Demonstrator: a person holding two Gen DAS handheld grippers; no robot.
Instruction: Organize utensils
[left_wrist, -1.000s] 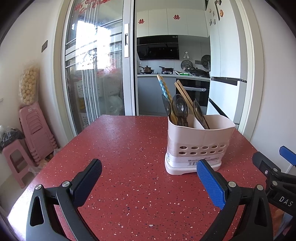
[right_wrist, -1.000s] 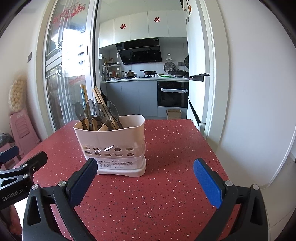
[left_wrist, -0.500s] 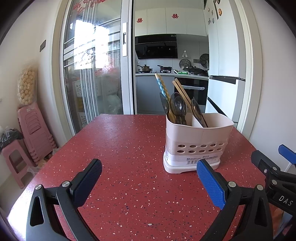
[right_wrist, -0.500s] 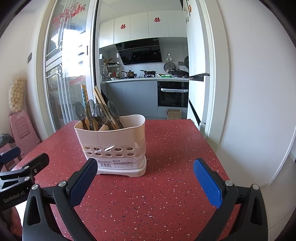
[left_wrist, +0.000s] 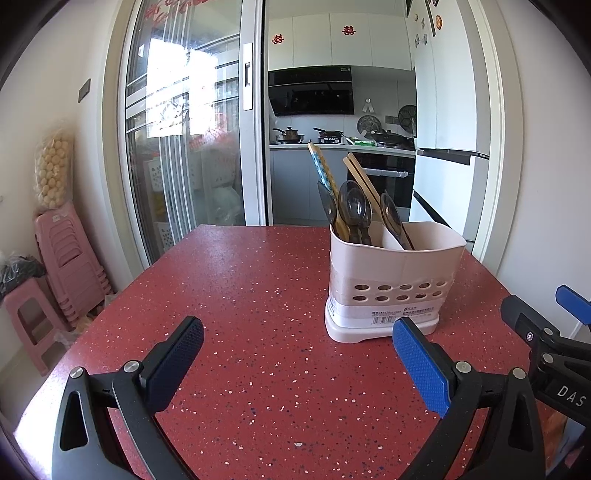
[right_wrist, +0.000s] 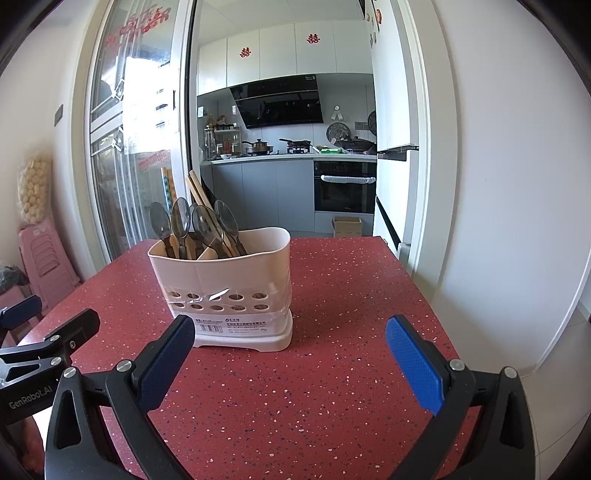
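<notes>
Caddy (left_wrist: 395, 280) white, perforated, upright on red table (left_wrist: 258, 295); spoons (left_wrist: 354, 208), chopsticks (left_wrist: 364, 177) inside. Left tool (left_wrist: 297, 338), right tool (right_wrist: 290, 336) wide, empty.

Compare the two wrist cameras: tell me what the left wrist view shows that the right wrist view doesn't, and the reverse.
Only the left wrist view shows the black bag atop the pink stool clearly, and the right gripper from its side. Only the right wrist view shows the cardboard box on the kitchen floor and the spice rack on the counter. Both share the red speckled table, the utensil holder with its spoons and chopsticks, and each camera's own open, empty gripper, the left gripper included.
</notes>
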